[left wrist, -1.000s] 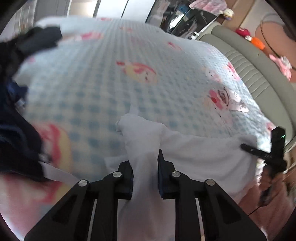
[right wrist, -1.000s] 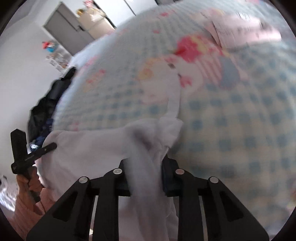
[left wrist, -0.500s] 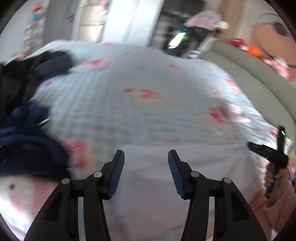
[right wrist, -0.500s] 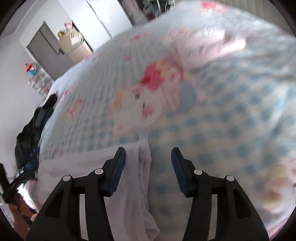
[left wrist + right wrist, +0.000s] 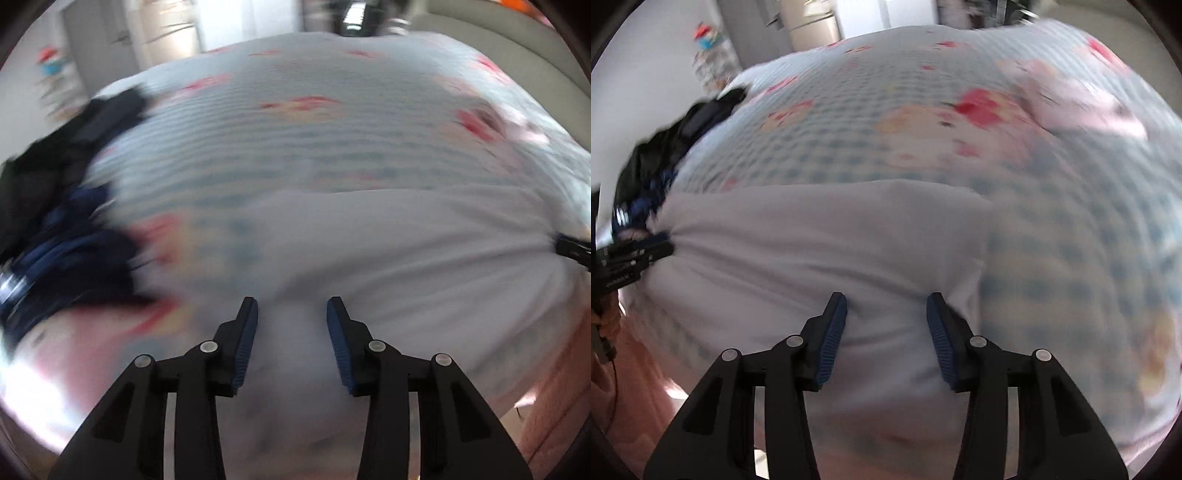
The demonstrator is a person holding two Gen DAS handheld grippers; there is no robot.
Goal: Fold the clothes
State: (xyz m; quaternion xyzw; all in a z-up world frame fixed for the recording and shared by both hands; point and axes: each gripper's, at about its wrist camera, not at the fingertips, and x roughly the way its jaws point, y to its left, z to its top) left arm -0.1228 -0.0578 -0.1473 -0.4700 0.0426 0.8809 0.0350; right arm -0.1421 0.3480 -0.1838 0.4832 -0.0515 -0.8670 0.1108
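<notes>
- Both tongs hang over the white garment [image 5: 424, 258], which lies flattened along the near edge of the bed [image 5: 295, 147], its long axis running side to side along that edge.
- Left tongs [image 5: 291, 310] sit above the garment's left end, right tongs [image 5: 886, 304] above its right end, near the cloth's side edge; each hand is nearest its own end.
- Left tongs' jaws stand partly apart and are closing; white cloth shows in the gap, but the pads do not visibly press it.
- Right tongs' jaws are likewise partly apart and closing, with cloth between them, not clamped.
- My judgement: the coming move is a pinch at each end to carry a fold.
- A dark clothes pile [image 5: 55, 221] lies at the bed's left edge, clear of the garment.
</notes>
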